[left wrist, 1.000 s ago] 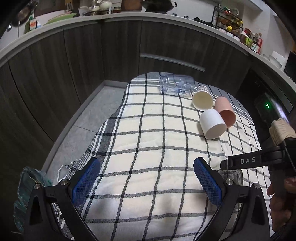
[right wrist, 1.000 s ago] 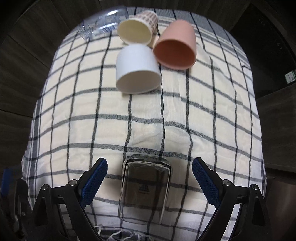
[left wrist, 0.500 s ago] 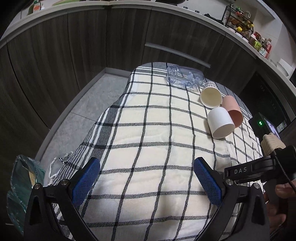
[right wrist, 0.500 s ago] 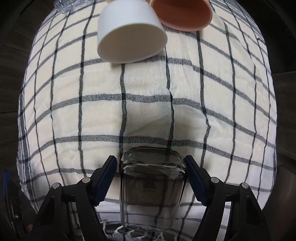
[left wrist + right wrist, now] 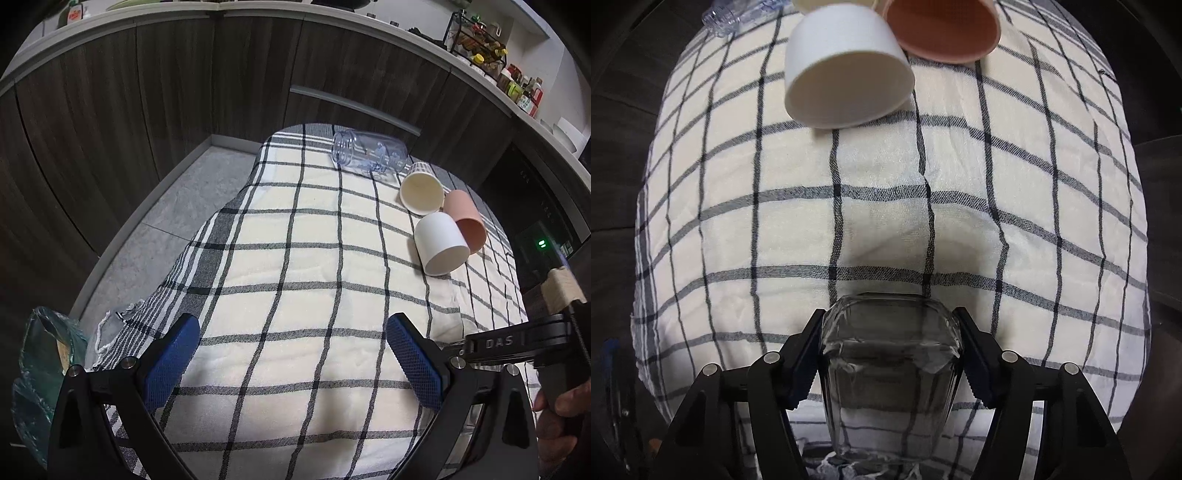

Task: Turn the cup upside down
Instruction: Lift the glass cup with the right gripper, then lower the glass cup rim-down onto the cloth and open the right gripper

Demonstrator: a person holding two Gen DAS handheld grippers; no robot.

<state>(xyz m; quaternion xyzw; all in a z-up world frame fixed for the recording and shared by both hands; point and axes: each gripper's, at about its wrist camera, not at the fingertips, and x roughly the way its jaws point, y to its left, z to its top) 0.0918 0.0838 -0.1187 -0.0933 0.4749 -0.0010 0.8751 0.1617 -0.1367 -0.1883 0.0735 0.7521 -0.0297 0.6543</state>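
Note:
A clear smoky glass cup (image 5: 890, 373) lies on its side on the checked cloth (image 5: 886, 221), base towards the far end. My right gripper (image 5: 890, 354) is shut on the glass cup, one finger pressed on each side. Its black body (image 5: 517, 341) shows at the right edge of the left wrist view. My left gripper (image 5: 291, 358) is open and empty above the near part of the cloth (image 5: 295, 277). A white cup (image 5: 846, 70), a pink cup (image 5: 945, 29), a cream paper cup (image 5: 421, 192) and a clear plastic cup (image 5: 369, 153) lie on their sides at the far end.
The white cup (image 5: 441, 247) and pink cup (image 5: 467, 221) lie together at the far right of the cloth. Dark wood cabinets (image 5: 184, 92) curve around the far side. A green plastic bag (image 5: 40, 369) sits on the floor at the left.
My right gripper moved forward around the glass cup and closed its fingers onto it. The left gripper stayed open and shifted only slightly.

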